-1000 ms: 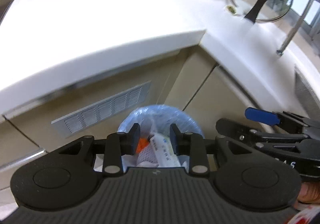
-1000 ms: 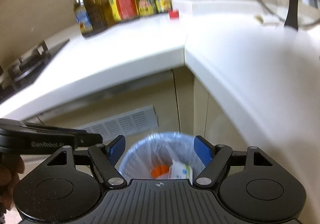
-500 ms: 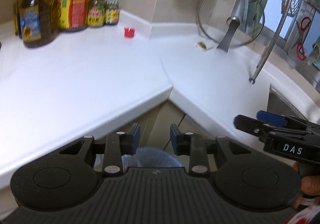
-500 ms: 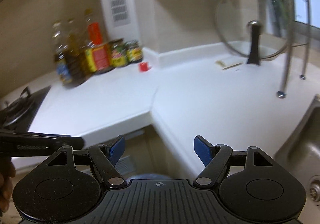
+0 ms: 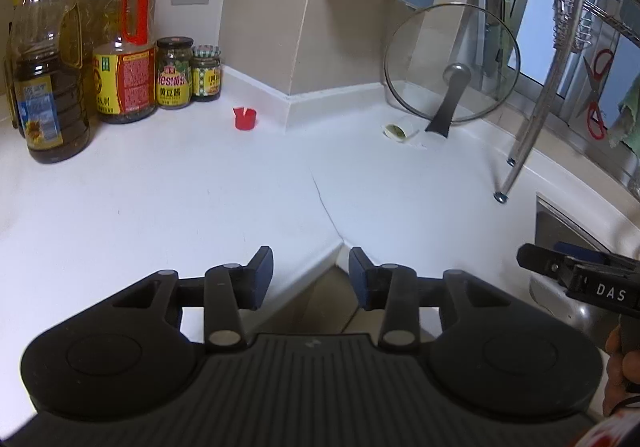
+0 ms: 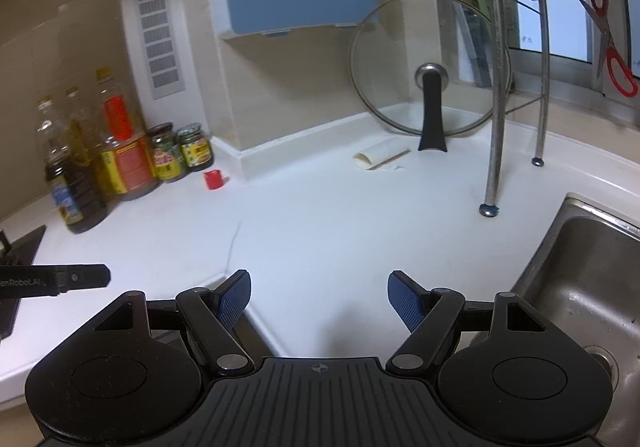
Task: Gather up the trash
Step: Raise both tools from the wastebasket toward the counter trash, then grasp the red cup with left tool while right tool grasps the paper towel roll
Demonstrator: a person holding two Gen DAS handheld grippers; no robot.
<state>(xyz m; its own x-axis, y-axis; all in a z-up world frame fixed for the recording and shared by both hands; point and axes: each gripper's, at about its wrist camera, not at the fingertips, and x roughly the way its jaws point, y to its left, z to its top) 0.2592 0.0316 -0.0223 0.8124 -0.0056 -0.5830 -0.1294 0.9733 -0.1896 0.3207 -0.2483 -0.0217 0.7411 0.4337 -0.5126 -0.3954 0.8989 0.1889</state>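
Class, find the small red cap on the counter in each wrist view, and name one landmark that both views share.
Left wrist view: the red cap sits upper left of centre, on the white counter, right of the jars.
Right wrist view: the red cap sits left of centre, right of the same jars.
Shared landmark: the glass lid leaning at the back.

Oil bottles (image 5: pixel 48 87) and jars (image 5: pixel 174 73) line the wall; glass lid (image 6: pixel 430 65) leans upright.

Left gripper (image 5: pixel 311 271) held level with jaws partly parted and empty; right gripper (image 6: pixel 319 297) spread wide, empty.
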